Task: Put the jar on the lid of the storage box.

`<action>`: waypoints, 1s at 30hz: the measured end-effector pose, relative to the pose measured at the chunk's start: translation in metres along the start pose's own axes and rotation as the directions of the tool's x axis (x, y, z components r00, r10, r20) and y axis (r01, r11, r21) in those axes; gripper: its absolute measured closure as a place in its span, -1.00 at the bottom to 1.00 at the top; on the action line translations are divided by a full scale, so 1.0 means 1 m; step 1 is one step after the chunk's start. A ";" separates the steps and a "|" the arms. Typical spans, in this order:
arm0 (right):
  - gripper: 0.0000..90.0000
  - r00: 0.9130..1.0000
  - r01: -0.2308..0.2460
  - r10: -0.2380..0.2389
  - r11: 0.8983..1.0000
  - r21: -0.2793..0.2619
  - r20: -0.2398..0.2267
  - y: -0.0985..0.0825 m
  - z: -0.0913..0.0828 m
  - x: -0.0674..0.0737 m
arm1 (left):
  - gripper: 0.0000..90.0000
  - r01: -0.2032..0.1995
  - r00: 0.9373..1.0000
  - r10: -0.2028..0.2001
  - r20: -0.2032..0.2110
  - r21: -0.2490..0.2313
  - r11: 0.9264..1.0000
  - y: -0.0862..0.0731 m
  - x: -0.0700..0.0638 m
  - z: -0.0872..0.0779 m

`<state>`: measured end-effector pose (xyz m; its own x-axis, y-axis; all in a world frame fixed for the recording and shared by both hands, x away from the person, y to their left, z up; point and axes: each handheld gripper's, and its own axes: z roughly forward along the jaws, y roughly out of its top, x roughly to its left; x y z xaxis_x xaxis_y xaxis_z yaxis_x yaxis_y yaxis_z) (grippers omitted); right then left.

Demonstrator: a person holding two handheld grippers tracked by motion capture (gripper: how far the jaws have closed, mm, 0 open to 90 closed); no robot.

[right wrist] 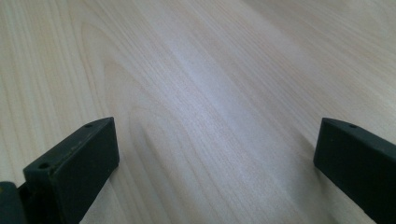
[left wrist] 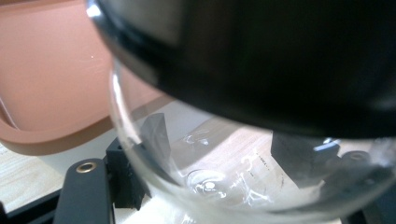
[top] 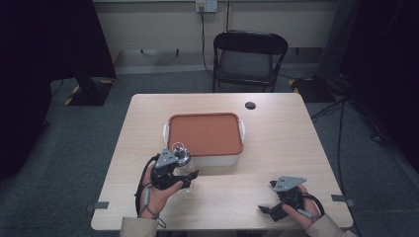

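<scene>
Left claw (top: pixel 190 178) sat near the desk's (top: pixel 276 148) front-left part, closed on a clear glass pot (top: pixel 181 157) with a dark lid. In the left gripper view the glass pot (left wrist: pixel 205 186) bulged between the jaws, which pressed its sides. The pot stood just beside the front-left corner of a white box (top: pixel 217 160) with an orange lid (top: pixel 205 133); whether they touched could not be told. Right claw (top: pixel 267 211) rested low near the front edge, right side, jaws spread wide, holding nothing, bare desk (right wrist: pixel 210 93) between them. Open room lay between the claws and right of the box. A small black disc (top: pixel 250 104) sat near the far edge.
</scene>
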<state>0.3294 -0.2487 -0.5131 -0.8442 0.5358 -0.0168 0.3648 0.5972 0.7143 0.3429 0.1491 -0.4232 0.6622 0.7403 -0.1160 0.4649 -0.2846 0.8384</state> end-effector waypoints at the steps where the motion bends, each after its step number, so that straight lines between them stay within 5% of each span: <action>1: -1.00 1.000 0.000 0.000 1.000 0.000 0.000 0.000 0.000 0.000 | -0.31 0.000 1.000 0.000 0.000 -0.001 1.000 0.001 0.000 0.000; 30: -1.00 1.000 0.000 0.000 1.000 0.000 0.000 0.000 0.000 0.000 | -0.30 -0.017 0.999 0.017 0.044 0.000 1.000 0.039 -0.003 -0.008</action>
<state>0.3294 -0.2487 -0.5131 -0.8443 0.5356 -0.0167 0.3647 0.5972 0.7144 0.3542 0.1413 -0.3861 0.6952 0.7079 -0.1245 0.4531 -0.2971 0.8405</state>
